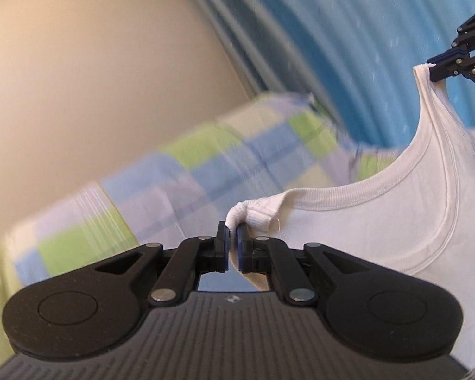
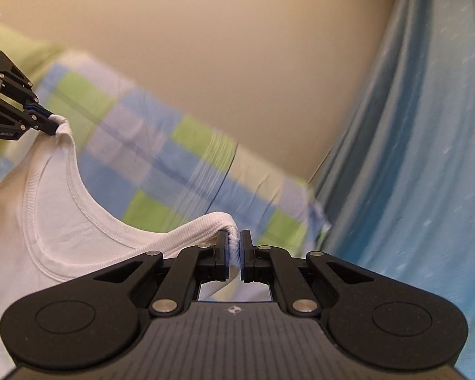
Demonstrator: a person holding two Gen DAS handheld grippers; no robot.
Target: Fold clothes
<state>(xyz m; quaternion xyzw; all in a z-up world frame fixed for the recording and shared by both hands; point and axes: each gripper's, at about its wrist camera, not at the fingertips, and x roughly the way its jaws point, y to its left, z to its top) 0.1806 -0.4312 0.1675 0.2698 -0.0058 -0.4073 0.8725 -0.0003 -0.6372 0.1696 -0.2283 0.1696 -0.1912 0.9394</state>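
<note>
Above the checked bedding [image 1: 186, 158], each hand-held gripper (left [image 1: 232, 242], right [image 2: 234, 247]) pinches the white tank top [image 1: 380, 221].

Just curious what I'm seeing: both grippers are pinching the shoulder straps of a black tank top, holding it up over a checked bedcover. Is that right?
Not quite: the tank top is white, not black, as the right wrist view shows clearly. The rest holds: the right gripper and the left gripper each pinch a shoulder strap between their fingers, holding it up over the checked bedcover.
</note>
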